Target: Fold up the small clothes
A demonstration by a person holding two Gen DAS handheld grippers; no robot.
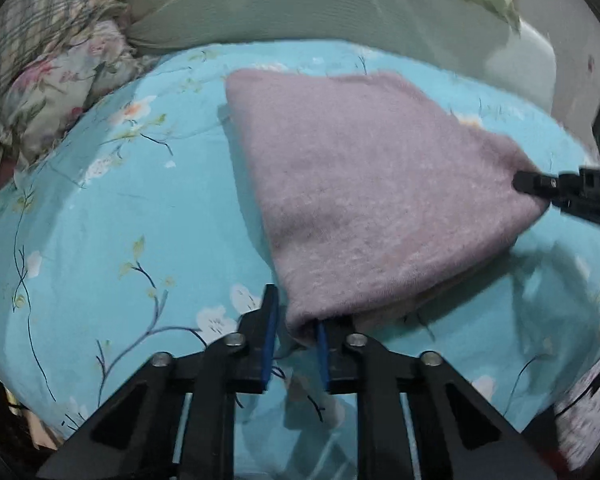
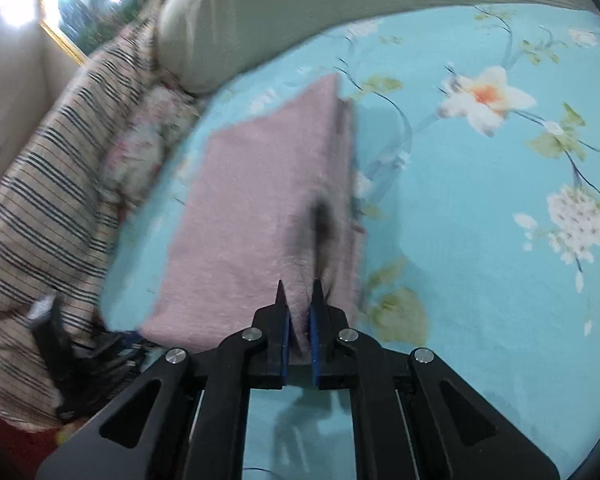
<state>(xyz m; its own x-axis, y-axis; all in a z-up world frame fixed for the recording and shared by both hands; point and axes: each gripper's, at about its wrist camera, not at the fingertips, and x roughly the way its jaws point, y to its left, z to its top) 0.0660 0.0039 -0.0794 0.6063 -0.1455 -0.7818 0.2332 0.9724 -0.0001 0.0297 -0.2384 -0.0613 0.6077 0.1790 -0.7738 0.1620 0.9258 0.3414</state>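
A fuzzy lilac cloth (image 1: 372, 184) lies folded on the blue flowered bedspread (image 1: 100, 208). My left gripper (image 1: 296, 312) is at its near corner. The jaws stand apart, and the corner drapes over the right finger (image 1: 322, 344). My right gripper (image 1: 518, 182) enters from the right in the left wrist view and pinches the cloth's right corner. In the right wrist view the cloth (image 2: 260, 208) stretches ahead, lifted, and the right gripper (image 2: 298, 296) is shut on its near edge. The left gripper shows blurred at the lower left (image 2: 100, 356).
Pale green pillows (image 1: 300, 4) lie at the head of the bed. A plaid and flowered quilt (image 1: 48, 60) is bunched at the left; it shows striped in the right wrist view (image 2: 48, 200). The bedspread (image 2: 480, 240) stretches wide to the right.
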